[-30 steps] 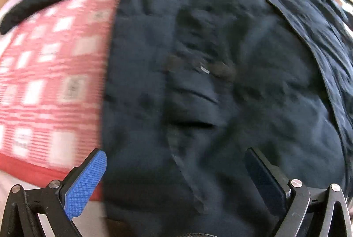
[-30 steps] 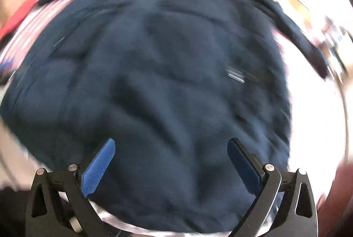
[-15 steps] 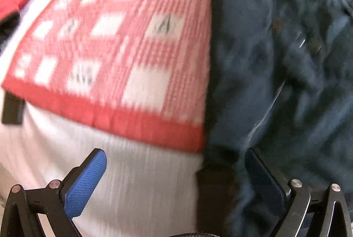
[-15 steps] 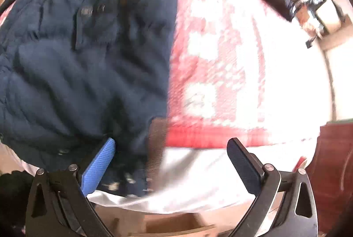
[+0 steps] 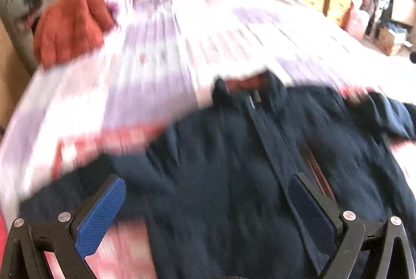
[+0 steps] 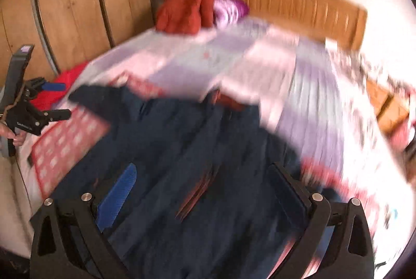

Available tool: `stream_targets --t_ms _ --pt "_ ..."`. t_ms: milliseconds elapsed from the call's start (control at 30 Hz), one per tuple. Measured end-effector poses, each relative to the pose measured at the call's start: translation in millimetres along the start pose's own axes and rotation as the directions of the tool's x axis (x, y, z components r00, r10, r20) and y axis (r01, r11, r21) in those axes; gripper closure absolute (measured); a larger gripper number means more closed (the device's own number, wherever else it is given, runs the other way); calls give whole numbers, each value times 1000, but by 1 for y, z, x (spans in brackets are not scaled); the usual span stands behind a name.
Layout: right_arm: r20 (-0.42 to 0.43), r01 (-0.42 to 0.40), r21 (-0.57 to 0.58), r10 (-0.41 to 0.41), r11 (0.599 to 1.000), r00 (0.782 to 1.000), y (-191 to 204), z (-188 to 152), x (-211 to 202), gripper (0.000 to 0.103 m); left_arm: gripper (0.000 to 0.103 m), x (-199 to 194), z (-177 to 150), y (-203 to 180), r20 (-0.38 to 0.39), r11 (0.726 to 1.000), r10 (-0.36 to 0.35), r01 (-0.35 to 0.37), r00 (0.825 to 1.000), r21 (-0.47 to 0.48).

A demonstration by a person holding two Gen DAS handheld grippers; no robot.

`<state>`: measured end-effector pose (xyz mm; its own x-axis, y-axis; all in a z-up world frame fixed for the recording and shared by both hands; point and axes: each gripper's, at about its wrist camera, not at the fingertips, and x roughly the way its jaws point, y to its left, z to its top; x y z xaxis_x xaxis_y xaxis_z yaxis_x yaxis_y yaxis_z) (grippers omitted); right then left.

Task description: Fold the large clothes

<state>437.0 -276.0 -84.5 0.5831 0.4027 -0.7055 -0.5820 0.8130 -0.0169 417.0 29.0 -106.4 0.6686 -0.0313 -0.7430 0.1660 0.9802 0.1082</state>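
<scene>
While both jaws gape, jacket (image 5: 234,188) lies flat beyond them.

Left gripper (image 5: 205,211) and right gripper (image 6: 205,193) hover, jaws spread wide.

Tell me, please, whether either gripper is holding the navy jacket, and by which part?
Neither: the left gripper and right gripper are open above the navy jacket, gripping nothing.

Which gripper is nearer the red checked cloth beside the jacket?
Left. The left gripper hangs over the red checked cloth's edge; the right gripper is over the navy jacket, farther away.
</scene>
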Motion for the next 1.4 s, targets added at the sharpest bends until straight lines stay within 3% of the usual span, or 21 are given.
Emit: stream_targets --t_ms 67,133,267,367,467,533,633,700,767,800,867,933,967,1000,1067,1200,1267,1400 --pt "35 50 17 -51 999 998 -10 31 18 0 0 26 30 4 40 999 31 -31 999 -7" --pt "60 99 58 -102 993 993 -19 36 36 0 0 54 35 4 53 997 62 -59 997 -53" --pt "-12 108 160 -107 981 994 -29 8 99 0 0 116 -4 2 -32 985 53 -58 998 -161" --pt "-112 93 204 -71 975 991 -28 -25 148 0 0 167 -32 -15 -113 985 56 -73 992 -155" --pt "-165 120 144 -96 982 982 -14 -53 177 0 0 212 -52 -33 -171 987 36 -61 985 -145" --pt "-201 121 31 -112 992 973 0 -63 210 0 0 230 -61 -44 -190 989 27 -53 981 -135" --pt "-258 55 -48 -66 997 964 15 -85 262 0 0 268 -79 -52 -238 992 40 -67 971 -108" --pt "-297 46 -88 -70 995 952 20 -95 289 0 0 292 -91 -38 -268 989 57 -91 962 -115" --pt "-363 39 -87 -68 995 929 2 -114 314 0 0 297 -97 -8 -240 978 91 -132 966 -161" --pt "-356 4 -26 -13 1000 934 -14 -119 315 0 0 296 -100 8 -233 973 116 -157 966 -166" --pt "-330 103 29 -88 994 940 -56 -133 306 0 0 294 -107 39 -216 970 131 -170 968 -172" --pt "-278 -34 149 75 988 958 -95 -150 289 0 0 291 -113 67 -212 968 166 -200 963 -149" --pt "-300 47 100 -15 994 954 -102 -156 287 0 0 289 -114 76 -209 966 175 -208 962 -150" --pt "-311 80 96 -47 992 949 -117 -164 281 0 0 286 -114 85 -207 963 172 -209 963 -169" --pt "-299 61 189 -2 980 954 -137 -170 269 0 0 284 -116 90 -202 965 155 -192 967 -177" --pt "-291 146 112 -108 983 950 -131 -184 252 0 0 280 -129 91 -201 953 179 -221 963 -206" --pt "-281 152 131 -110 980 953 -138 -201 239 0 0 271 -140 99 -202 949 195 -237 960 -210" --pt "-292 305 220 -236 926 927 -163 -229 204 0 0 246 -146 112 -224 923 231 -286 947 -257"
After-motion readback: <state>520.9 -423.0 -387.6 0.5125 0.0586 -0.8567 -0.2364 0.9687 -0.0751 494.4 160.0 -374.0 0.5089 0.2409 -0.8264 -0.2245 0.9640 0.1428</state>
